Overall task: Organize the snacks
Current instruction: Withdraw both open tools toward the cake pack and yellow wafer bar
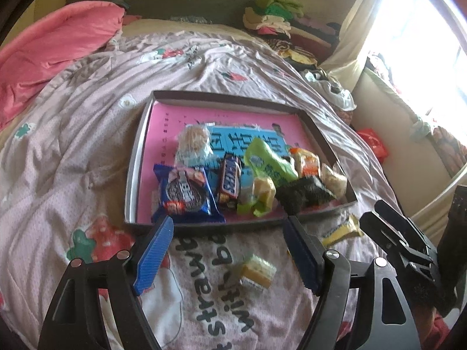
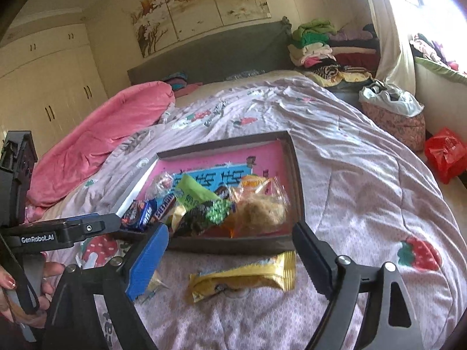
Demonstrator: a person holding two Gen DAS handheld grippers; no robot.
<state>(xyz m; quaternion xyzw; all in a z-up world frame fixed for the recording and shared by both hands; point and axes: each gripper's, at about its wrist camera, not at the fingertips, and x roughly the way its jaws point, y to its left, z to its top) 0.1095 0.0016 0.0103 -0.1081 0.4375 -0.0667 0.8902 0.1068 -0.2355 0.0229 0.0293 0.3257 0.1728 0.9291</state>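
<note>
Left wrist view: my left gripper (image 1: 229, 230) hangs released over a small cake (image 1: 256, 271), my right gripper (image 2: 230, 236) released above a yellow bar (image 2: 242, 277), both before the tray (image 1: 233, 226).

The right gripper (image 2: 230, 250) hangs over the quilt (image 2: 364, 189) with its jaws wide apart and nothing clamped. Between the fingers and just below the tips lies a yellow bar (image 2: 242, 278), flat on the quilt, touching neither pad. Just ahead of the tips sits the box (image 2: 297, 175), holding a heap of snacks (image 2: 204, 207). To the left, the left gripper (image 2: 58, 233) reaches toward the box's near corner, a hand (image 2: 26, 288) behind it.
</note>
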